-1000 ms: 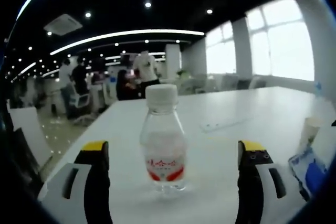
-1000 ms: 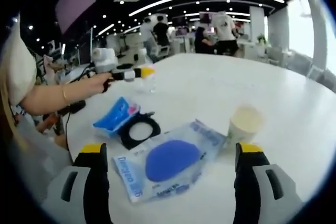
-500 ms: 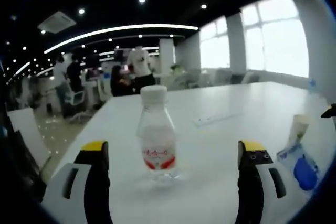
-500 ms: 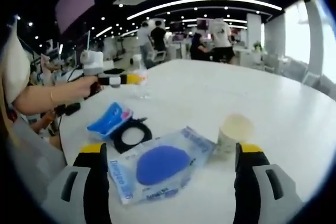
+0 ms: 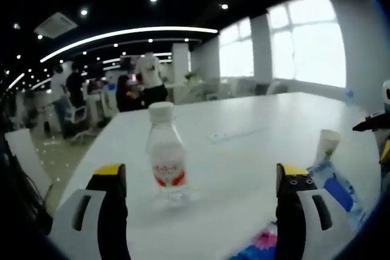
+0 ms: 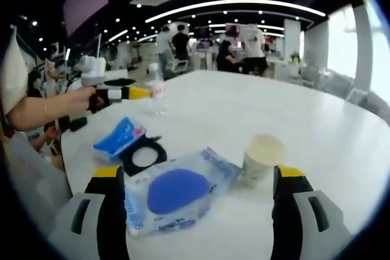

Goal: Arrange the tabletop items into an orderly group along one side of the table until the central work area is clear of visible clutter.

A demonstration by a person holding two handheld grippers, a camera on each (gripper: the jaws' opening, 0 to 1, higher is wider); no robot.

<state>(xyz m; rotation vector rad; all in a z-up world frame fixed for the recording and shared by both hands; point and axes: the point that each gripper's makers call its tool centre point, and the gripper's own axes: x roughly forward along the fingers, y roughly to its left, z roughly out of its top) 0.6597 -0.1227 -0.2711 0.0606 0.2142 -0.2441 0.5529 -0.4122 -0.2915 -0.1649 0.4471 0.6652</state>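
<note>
A small clear water bottle (image 5: pixel 166 159) with a white cap and red label stands upright on the white table (image 5: pixel 244 162). My left gripper (image 5: pixel 201 170) is open, and the bottle stands beyond its jaws, nearer the left one and untouched. In the right gripper view, a clear packet with a blue pad (image 6: pixel 177 190) lies flat between the open jaws of my right gripper (image 6: pixel 198 172), nothing held. Beside the packet stand a paper cup (image 6: pixel 261 158), a black ring (image 6: pixel 143 156) and a blue pack (image 6: pixel 119 139). Farther back, a hand holds the left gripper (image 6: pixel 146 92) near the bottle (image 6: pixel 156 89).
The paper cup (image 5: pixel 327 144) and blue packet (image 5: pixel 338 190) sit at the right in the left gripper view, with the blue-and-pink pack (image 5: pixel 259 245) at the bottom. A flat strip (image 5: pixel 237 134) lies farther along the table. People and chairs stand beyond the far end.
The left gripper has drawn back from the bottle, which now looks smaller and further left. The right gripper's view has pulled back a little from the packet and cup.
</note>
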